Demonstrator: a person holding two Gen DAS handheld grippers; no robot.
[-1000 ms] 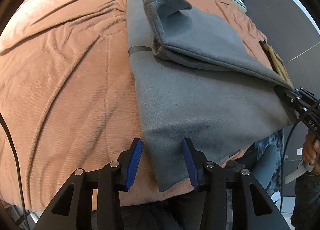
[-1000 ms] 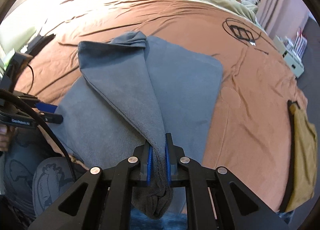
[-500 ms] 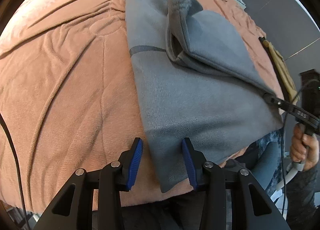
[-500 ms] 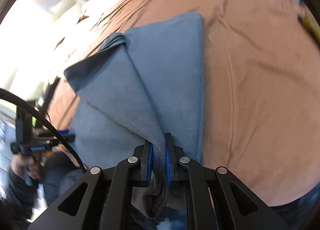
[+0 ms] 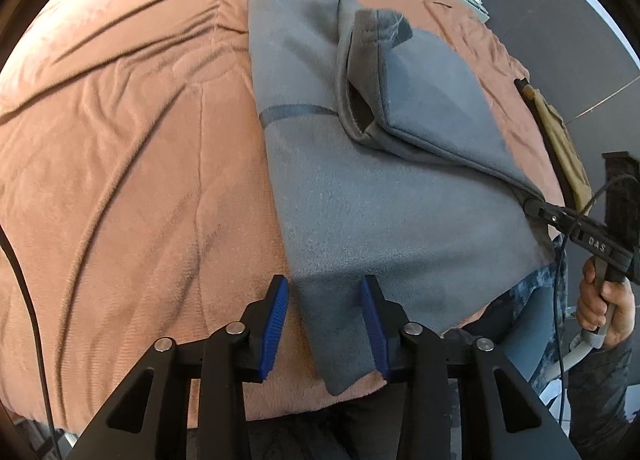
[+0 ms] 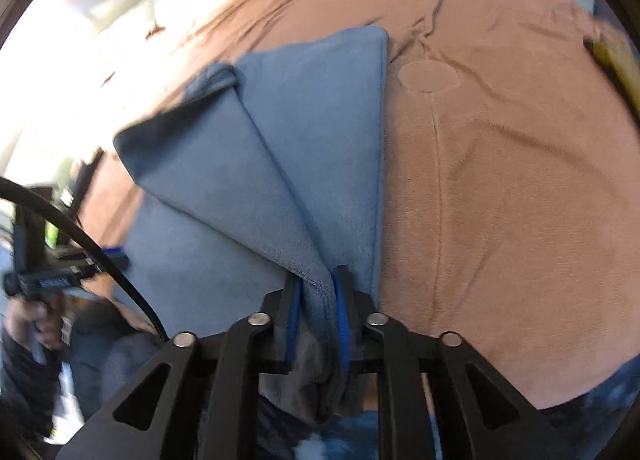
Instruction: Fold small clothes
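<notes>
We have a grey fleece garment [image 5: 384, 216] lying on the orange-brown bedspread [image 5: 140, 164], its near hem hanging just over the bedspread's front edge and one flap already folded diagonally across its middle. It looks soft, thick and limp to us: light to lift, not slippery against the napped bedspread, nothing fragile, but it will sag and bunch wherever it is unsupported. The right gripper [image 6: 316, 300] has the bunched tip of that folded flap between its blue pads; its jaws have just been opening and now stand slightly apart, so we judge the pinch is slackening. The left gripper [image 5: 324, 324] is spread, straddling the garment's near corner at the bedspread's front edge without pressing it, its jaws having just narrowed a little. We judge corners and hemmed edges the best holds, taken through both layers so the fold stays aligned.
</notes>
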